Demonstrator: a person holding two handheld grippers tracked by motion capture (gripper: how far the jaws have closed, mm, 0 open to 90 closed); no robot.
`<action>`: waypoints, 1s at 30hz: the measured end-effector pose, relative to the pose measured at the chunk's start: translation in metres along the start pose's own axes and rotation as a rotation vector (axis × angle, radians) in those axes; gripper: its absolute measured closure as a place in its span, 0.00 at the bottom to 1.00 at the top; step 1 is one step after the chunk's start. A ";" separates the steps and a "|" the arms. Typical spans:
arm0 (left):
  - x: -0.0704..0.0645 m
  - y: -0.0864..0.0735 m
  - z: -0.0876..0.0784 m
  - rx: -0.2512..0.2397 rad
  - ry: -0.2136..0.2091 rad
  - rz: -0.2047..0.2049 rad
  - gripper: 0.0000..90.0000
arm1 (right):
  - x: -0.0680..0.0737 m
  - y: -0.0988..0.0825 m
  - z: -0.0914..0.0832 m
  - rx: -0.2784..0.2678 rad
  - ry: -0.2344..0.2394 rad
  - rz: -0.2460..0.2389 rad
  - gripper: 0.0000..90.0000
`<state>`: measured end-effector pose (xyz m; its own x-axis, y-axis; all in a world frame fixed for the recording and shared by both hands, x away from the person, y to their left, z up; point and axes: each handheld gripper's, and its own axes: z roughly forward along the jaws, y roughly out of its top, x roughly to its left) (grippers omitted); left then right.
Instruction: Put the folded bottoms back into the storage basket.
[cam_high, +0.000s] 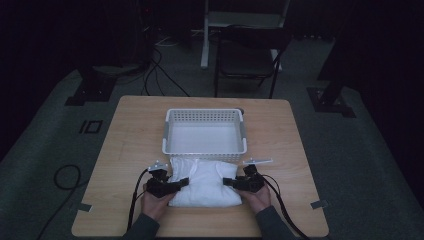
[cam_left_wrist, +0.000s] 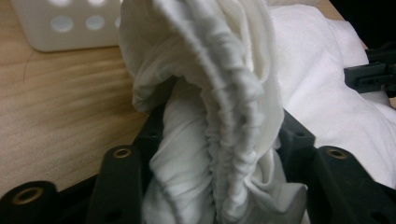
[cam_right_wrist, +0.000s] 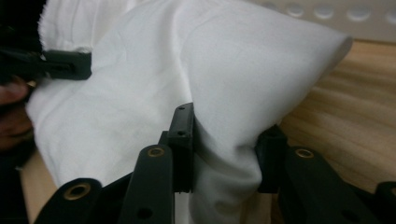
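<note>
At six o'clock of the basket (cam_high: 205, 131), the folded cloth (cam_high: 205, 185) is clamped by left gripper (cam_high: 181, 183) and right gripper (cam_high: 229, 182); a level lift toward twelve o'clock is judged next.

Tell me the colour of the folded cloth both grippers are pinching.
White, plain, no pattern: the folded cloth shows best in the right gripper view.

The white cloth (cam_high: 204, 182) is a soft, folded bundle lying on the wooden table at its near edge, just in front of the white basket. Its left end is bunched into gathered, ribbed pleats (cam_left_wrist: 224, 116); its right end bulges in 1 smooth fold (cam_right_wrist: 233, 84), lifted slightly off the wood.
</note>
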<state>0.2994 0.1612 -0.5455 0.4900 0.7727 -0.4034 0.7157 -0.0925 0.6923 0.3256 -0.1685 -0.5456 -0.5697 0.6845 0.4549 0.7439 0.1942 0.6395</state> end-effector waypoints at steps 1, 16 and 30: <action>-0.002 0.000 -0.001 -0.004 0.007 0.011 0.57 | 0.002 -0.001 0.000 -0.006 -0.011 -0.011 0.76; -0.010 0.000 -0.013 -0.045 -0.018 0.028 0.61 | 0.017 -0.004 -0.012 -0.058 -0.064 -0.089 0.78; -0.019 0.001 -0.024 -0.087 -0.031 0.050 0.61 | 0.025 -0.003 -0.024 -0.083 -0.060 -0.112 0.78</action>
<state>0.2787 0.1613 -0.5231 0.5402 0.7486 -0.3845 0.6448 -0.0746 0.7607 0.3010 -0.1687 -0.5217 -0.6237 0.7031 0.3415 0.6440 0.2147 0.7342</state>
